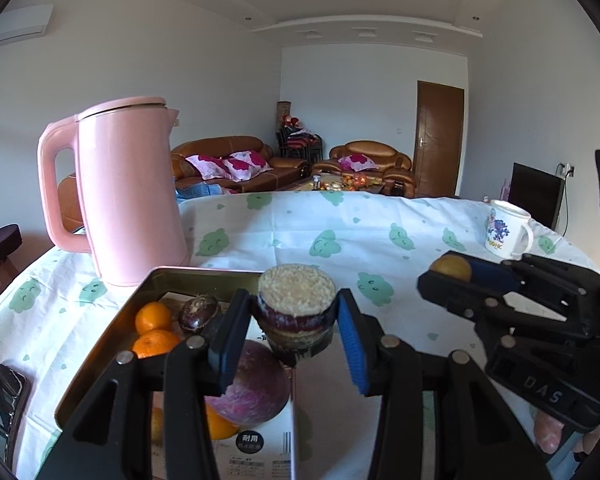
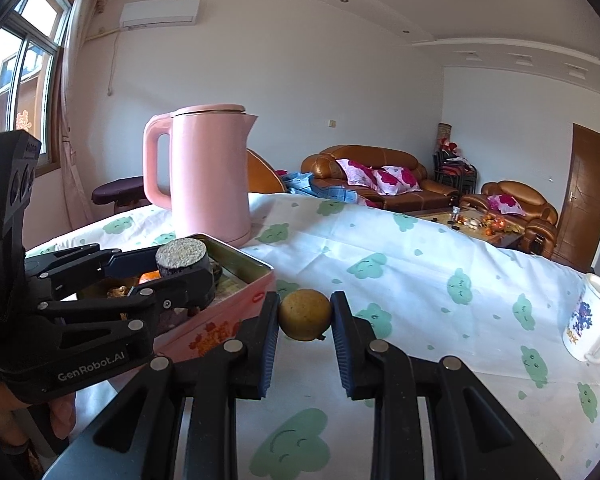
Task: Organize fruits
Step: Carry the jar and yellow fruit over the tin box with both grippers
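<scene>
My left gripper [image 1: 294, 305] is shut on a short purple-skinned chunk with a pale cut top [image 1: 296, 294]. It holds the chunk above a pink tin tray [image 1: 112, 344]. In the tray lie two oranges [image 1: 153, 317], a dark passion fruit [image 1: 198, 313] and a round purple fruit [image 1: 252, 388]. My right gripper [image 2: 305, 309] is shut on a small yellow round fruit [image 2: 305, 314], just right of the tray [image 2: 236, 300] and above the tablecloth. Each gripper shows in the other's view: the right one [image 1: 456, 276] with the yellow fruit [image 1: 451, 267], the left one [image 2: 180, 274] with the chunk [image 2: 181, 256].
A tall pink kettle [image 1: 128, 200] stands right behind the tray. A white printed mug [image 1: 506, 232] sits at the table's far right. A dark phone [image 1: 4, 396] lies at the left edge. A white printed box [image 1: 260, 440] lies under my left gripper. The cloud-patterned cloth [image 2: 420, 280] covers the table.
</scene>
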Motion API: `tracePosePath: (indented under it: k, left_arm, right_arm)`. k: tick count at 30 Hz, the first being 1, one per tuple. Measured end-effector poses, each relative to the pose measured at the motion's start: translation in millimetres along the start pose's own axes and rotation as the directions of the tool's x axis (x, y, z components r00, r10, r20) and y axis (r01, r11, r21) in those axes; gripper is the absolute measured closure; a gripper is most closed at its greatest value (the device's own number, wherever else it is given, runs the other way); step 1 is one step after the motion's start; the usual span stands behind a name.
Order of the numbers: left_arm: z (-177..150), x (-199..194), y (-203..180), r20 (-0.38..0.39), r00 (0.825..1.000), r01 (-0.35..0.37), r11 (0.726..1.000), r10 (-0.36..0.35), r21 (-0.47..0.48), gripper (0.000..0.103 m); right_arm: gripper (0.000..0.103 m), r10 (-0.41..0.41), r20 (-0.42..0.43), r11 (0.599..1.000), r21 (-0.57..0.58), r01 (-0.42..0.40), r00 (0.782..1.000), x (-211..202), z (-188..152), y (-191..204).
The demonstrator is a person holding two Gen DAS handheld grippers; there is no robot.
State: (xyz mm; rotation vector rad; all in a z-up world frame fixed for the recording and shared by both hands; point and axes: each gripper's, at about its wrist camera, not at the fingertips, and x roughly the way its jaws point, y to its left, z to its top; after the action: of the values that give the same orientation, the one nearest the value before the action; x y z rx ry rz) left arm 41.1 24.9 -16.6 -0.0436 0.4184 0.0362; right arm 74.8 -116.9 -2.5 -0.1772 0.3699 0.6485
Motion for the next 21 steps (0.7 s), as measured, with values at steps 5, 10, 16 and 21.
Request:
tracePosePath:
  k: [5, 10, 16, 21]
  left_arm:
    - [0.6, -7.3, 0.5, 0.002, 1.000, 0.008, 1.000, -0.008, 0.011, 0.058]
    - [2.1, -12.7, 4.5, 0.007, 1.000, 0.019, 1.000, -0.019, -0.003, 0.058]
    - [7.9, -23.2, 7.2, 0.027, 0.999, 0.031, 1.000, -0.031, -0.002, 0.058]
    - [11.1, -29.6, 14.4, 0.044, 0.999, 0.012, 1.000, -0.012, -0.006, 0.058]
  right_arm:
    - [0.075, 0.017, 0.007, 1.000, -0.017, -0.017, 1.000, 0.6, 3.8, 11.6]
    - [0.075, 0.026, 0.015, 0.999, -0.025, -0.026, 1.000, -1.8, 6.4, 16.4]
    - [0.075, 0.034, 0.019, 0.999, -0.028, -0.033, 0.999, -2.3, 9.0, 19.5]
    - [0.075, 0.043, 0.023, 0.999, -0.031, -0.042, 0.999, -2.4, 13.1, 23.3]
